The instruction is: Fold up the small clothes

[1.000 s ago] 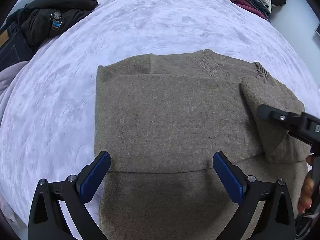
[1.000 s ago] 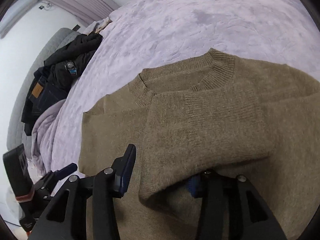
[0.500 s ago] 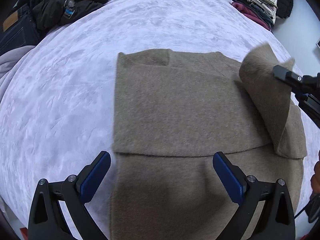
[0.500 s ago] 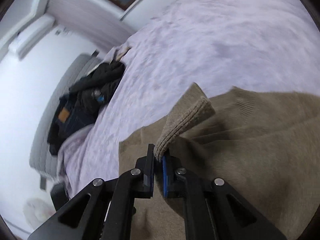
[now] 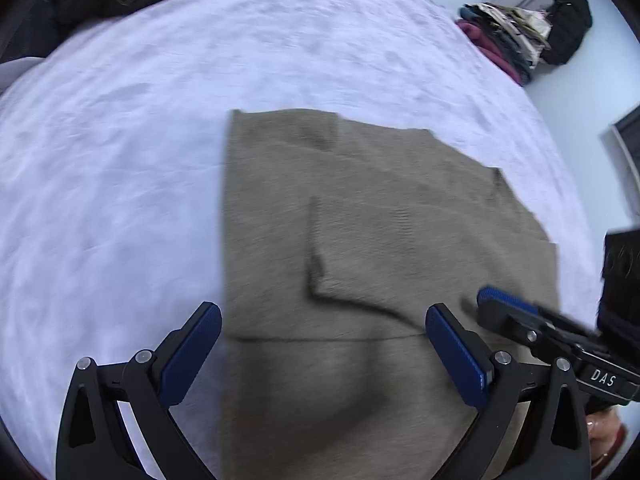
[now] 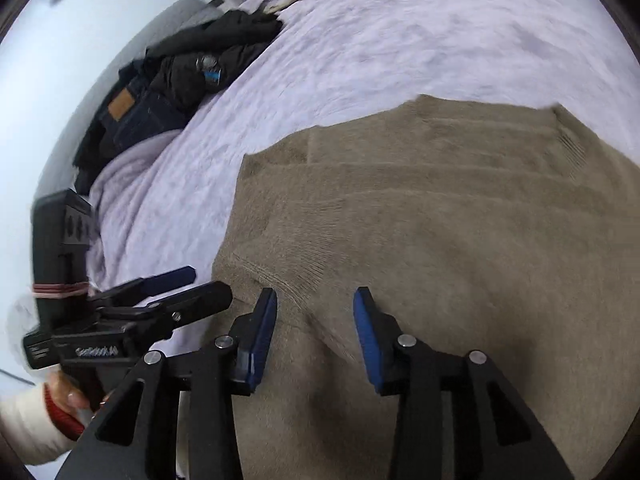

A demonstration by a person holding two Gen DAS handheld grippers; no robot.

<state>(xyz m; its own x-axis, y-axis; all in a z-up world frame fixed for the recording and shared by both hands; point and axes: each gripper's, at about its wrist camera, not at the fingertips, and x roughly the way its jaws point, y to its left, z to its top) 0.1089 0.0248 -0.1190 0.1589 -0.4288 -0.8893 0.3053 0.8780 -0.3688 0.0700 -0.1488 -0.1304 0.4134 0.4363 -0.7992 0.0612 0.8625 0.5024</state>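
A brown knit sweater lies flat on the lilac bedspread, with both sleeves folded across its body. It also shows in the right wrist view. My left gripper is open and empty, hovering above the sweater's near part. My right gripper is open and empty, just above the folded sleeve's cuff end. The right gripper also shows in the left wrist view at the right edge, and the left gripper shows in the right wrist view at the left.
A heap of dark clothes and jeans lies at the bed's far left side. A stack of folded clothes and a black bag sit at the far right corner. The bedspread spreads bare beyond the sweater.
My right gripper carried the right sleeve across the sweater's body, laid it down and opened. My left gripper stayed open while its view shifted.
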